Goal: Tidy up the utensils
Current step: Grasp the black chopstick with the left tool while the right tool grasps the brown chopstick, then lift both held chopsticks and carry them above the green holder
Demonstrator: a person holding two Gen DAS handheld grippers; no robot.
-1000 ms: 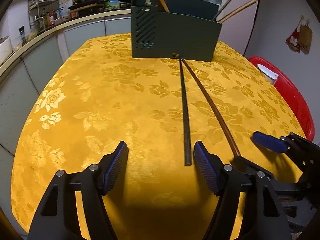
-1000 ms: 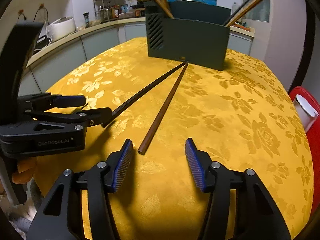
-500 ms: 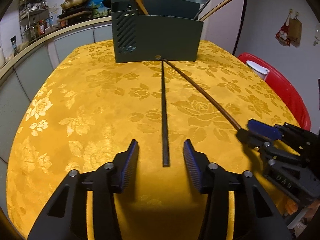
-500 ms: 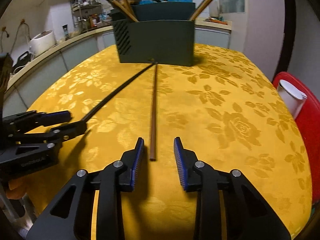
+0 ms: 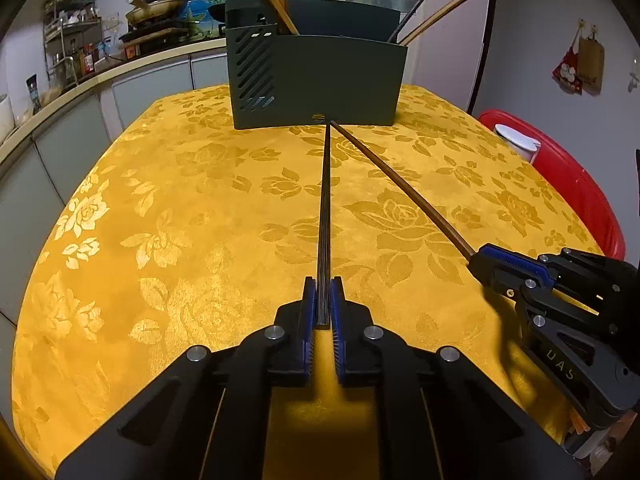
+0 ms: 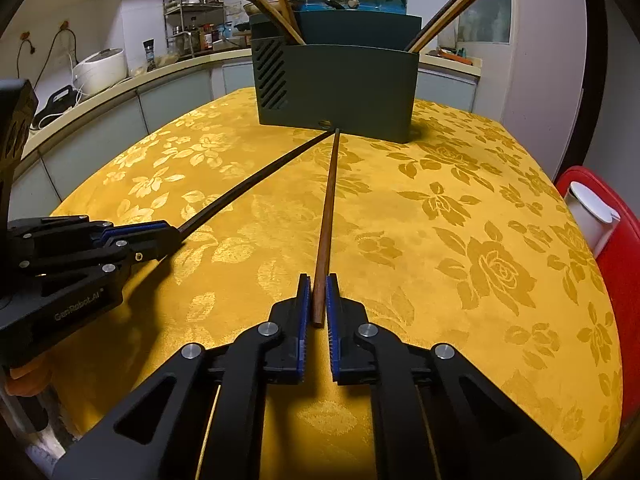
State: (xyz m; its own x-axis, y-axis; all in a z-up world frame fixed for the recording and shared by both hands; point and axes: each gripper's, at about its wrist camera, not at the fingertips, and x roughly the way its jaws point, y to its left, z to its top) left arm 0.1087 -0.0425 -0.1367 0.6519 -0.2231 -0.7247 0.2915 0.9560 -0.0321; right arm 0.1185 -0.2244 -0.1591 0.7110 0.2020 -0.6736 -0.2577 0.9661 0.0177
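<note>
Two long chopsticks lie on the yellow flowered tablecloth (image 5: 160,208), their far tips meeting at the foot of a dark green utensil holder (image 5: 316,80). My left gripper (image 5: 322,286) is shut on the near end of the black chopstick (image 5: 325,208). My right gripper (image 6: 319,282) is shut on the near end of the brown chopstick (image 6: 329,200). The right gripper also shows in the left wrist view (image 5: 480,264) gripping the brown chopstick (image 5: 400,182). The left gripper shows in the right wrist view (image 6: 172,236) with the black chopstick (image 6: 256,182). The holder (image 6: 336,84) has several chopsticks standing in it.
A red stool (image 5: 568,184) with a white container (image 5: 516,146) stands past the table's right edge. A kitchen counter (image 6: 120,88) with a rice cooker (image 6: 100,70) and shelves runs behind and left of the table.
Both grippers have moved forward over the near ends of the chopsticks and closed on them: left on the black one, right on the brown one.
</note>
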